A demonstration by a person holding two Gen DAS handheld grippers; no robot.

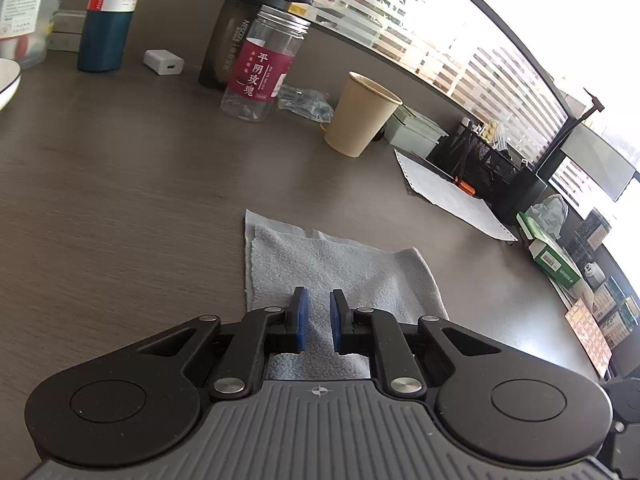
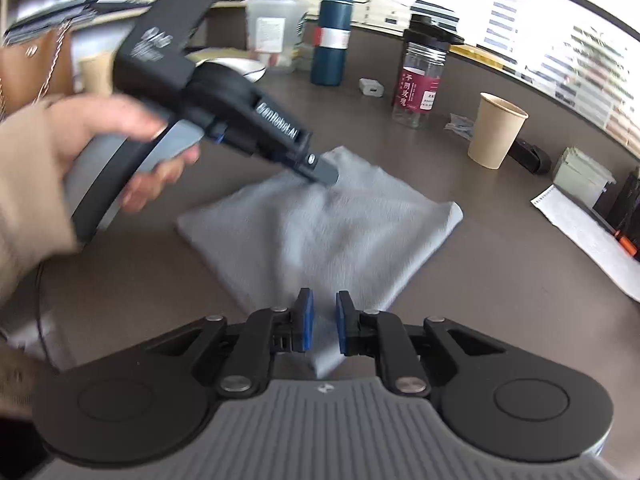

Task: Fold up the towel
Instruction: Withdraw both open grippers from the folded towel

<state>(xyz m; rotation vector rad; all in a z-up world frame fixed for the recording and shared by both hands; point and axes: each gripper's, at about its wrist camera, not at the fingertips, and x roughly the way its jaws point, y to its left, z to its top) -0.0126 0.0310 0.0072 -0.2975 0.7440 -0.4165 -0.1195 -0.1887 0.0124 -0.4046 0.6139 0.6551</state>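
Observation:
A grey towel (image 2: 320,232) lies folded over on the dark wooden desk (image 2: 500,300); it also shows in the left wrist view (image 1: 332,272). My left gripper (image 1: 319,318) hovers over the towel's near part with its jaws a little apart and nothing between them. In the right wrist view the left gripper (image 2: 326,174) sits over the towel's far corner, held by a hand. My right gripper (image 2: 325,322) is over the towel's near corner, jaws a little apart, the cloth lying below them.
At the back of the desk stand a paper cup (image 1: 360,114), a clear jar with a red label (image 1: 264,68), a dark shaker bottle (image 1: 240,24) and a blue flask (image 1: 110,12). A white charger (image 1: 164,62), a white sheet (image 1: 452,196) and boxes (image 1: 552,252) lie at the right.

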